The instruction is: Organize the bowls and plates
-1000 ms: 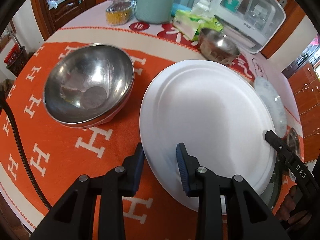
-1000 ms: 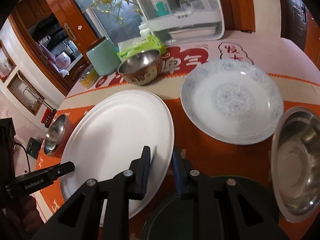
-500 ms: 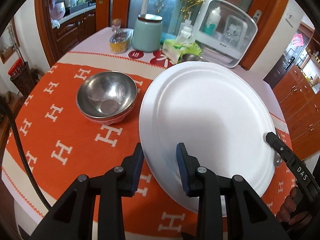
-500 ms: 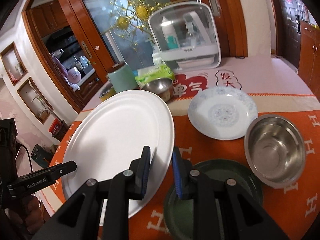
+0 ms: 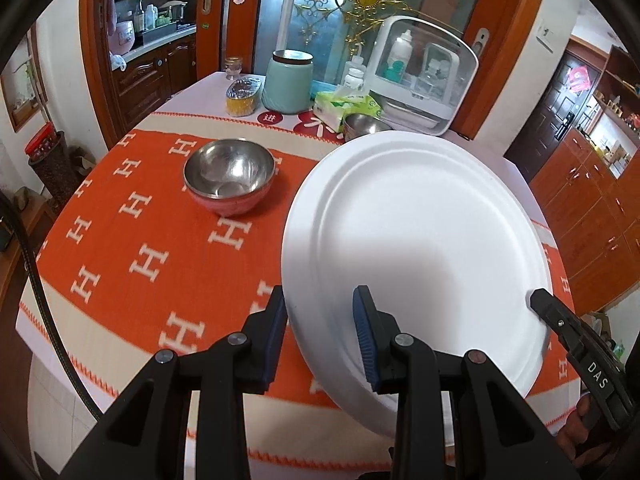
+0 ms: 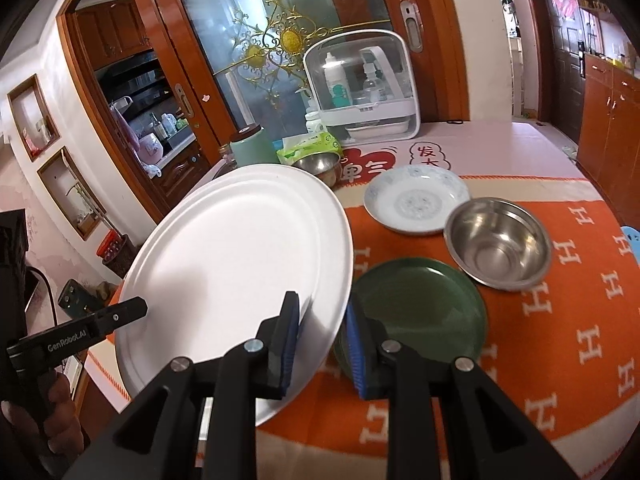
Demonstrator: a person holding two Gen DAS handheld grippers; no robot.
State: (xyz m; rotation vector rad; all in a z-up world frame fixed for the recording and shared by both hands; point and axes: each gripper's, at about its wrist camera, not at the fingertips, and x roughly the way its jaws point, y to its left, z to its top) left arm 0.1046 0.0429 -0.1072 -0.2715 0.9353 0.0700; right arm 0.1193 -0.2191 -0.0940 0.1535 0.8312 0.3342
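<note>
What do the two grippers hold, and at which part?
Both hold the white plate: the left gripper and the right gripper each clamp its rim, at opposite edges.

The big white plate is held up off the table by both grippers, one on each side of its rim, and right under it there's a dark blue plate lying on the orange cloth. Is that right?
Nearly. The white plate is indeed held off the table by the left gripper and right gripper at opposite edges, but the plate on the orange cloth is dark green, not blue. The right wrist view shows it beside the raised plate's lower edge.
</note>
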